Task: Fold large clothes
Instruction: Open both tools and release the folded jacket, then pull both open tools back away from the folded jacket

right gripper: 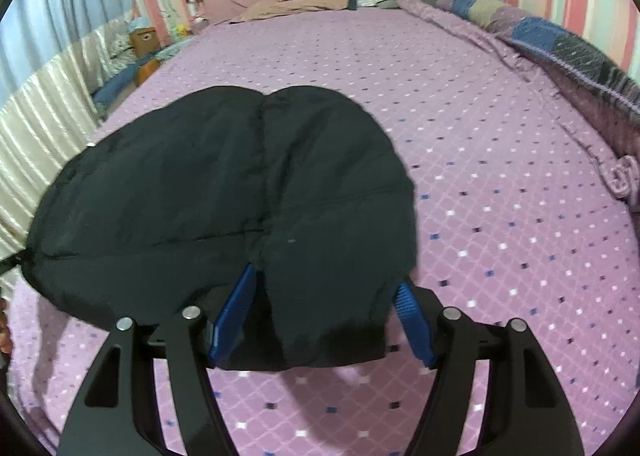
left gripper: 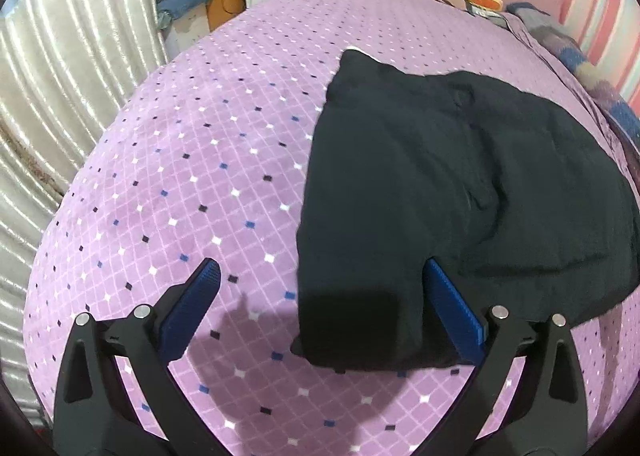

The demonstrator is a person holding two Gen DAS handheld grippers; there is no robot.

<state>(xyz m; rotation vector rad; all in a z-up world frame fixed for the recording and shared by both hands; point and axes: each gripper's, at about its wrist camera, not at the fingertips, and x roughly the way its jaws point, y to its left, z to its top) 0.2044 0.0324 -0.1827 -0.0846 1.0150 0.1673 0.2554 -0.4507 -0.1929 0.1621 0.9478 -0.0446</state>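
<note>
Looks like we're mid-fold here: the black garment (left gripper: pixel 460 184) is lying on the purple bed cover (left gripper: pixel 180 176), already doubled into a fairly compact shape, with its near edge bunched up right at both tools. My guess is one fold has been laid down and the next needs a fresh hold on that near edge before carrying it over toward the pillow end. The left gripper (left gripper: pixel 320 288) has its jaws spread wide apart; a flap of the garment sits between them against the right-hand pad, but the other pad is well clear of the cloth, so nothing's pinched. The right gripper (right gripper: pixel 326 306) has jaws partly open with a thick lump of the garment (right gripper: pixel 224 184) filling the gap. The left blue pad seems to touch the fabric, but I honestly can't tell whether it's squeezing. Both tools point steeply down at the bed, side by side along the near edge. The next move calls for both closing on matching corners, or the fold will end up crooked.
</note>
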